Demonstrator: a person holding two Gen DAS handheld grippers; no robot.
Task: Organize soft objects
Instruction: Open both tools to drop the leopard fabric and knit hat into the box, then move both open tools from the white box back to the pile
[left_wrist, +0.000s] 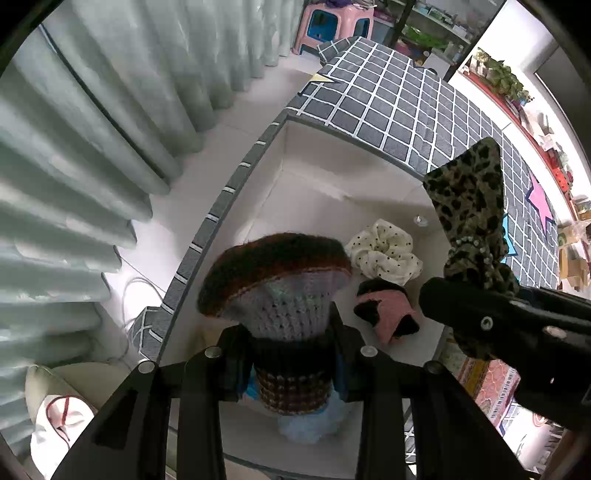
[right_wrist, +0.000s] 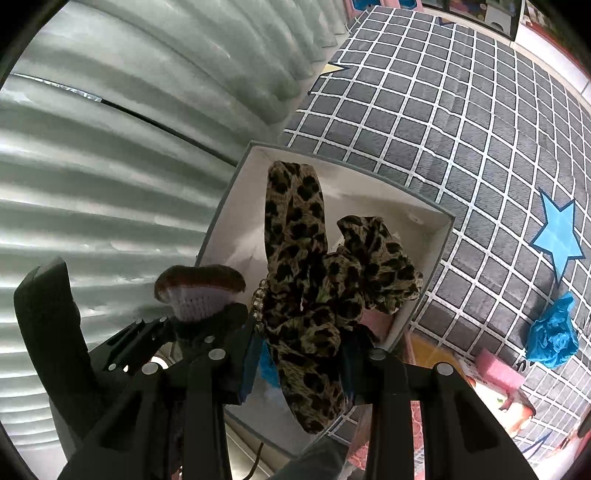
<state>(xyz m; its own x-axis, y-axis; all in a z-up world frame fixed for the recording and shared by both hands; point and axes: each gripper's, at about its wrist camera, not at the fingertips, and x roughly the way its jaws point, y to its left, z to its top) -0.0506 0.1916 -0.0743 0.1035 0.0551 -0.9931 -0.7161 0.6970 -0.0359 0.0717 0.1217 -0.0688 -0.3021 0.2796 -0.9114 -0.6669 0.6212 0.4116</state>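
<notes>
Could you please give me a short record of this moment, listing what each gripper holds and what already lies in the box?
left gripper: shut on crocheted item, above the box
right gripper: shut on leopard-print scrunchie, above the box
white box: on grid-patterned mat
in box: polka-dot scrunchie, pink and black item
on mat outside box: blue scrunchie

Domestic room. Evidence: full-length pleated curtains (left_wrist: 92, 155), grid-patterned floor mat (right_wrist: 461, 140) with star motifs, pink plastic stool (left_wrist: 334, 24), cluttered shelving (left_wrist: 517, 92) along one wall.
</notes>
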